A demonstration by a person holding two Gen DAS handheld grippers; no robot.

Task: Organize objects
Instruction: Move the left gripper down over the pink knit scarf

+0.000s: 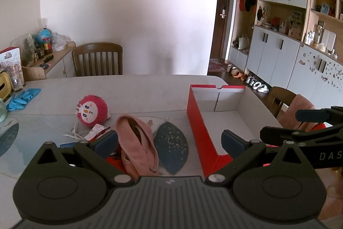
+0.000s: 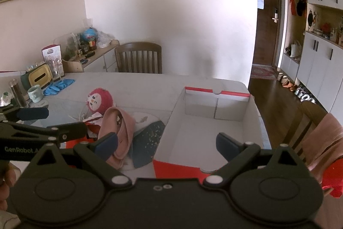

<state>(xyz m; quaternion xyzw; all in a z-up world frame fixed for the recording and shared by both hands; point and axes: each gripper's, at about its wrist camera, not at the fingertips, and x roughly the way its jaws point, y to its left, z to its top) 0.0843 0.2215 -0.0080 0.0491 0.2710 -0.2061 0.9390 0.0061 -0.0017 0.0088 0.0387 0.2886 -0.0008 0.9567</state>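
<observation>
Box is sitting empty; pink cloth, plush toy and dark pad are all lying left of it on the surface. Both the left hand-held gripper and right hand-held gripper are hovering wide open, gripping nothing; sorting is apparently not yet starting.

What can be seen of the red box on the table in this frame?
The red box is an open, lidless cardboard carton, red outside and plain white inside, with folded flaps on its far wall and a thumb notch in that rim. It stands upright on the table, toward its right end. Nothing shows inside it. A dark blue leaf-shaped mat lies just left of it; whether they touch is unclear. The right gripper hangs open over its near wall.
</observation>
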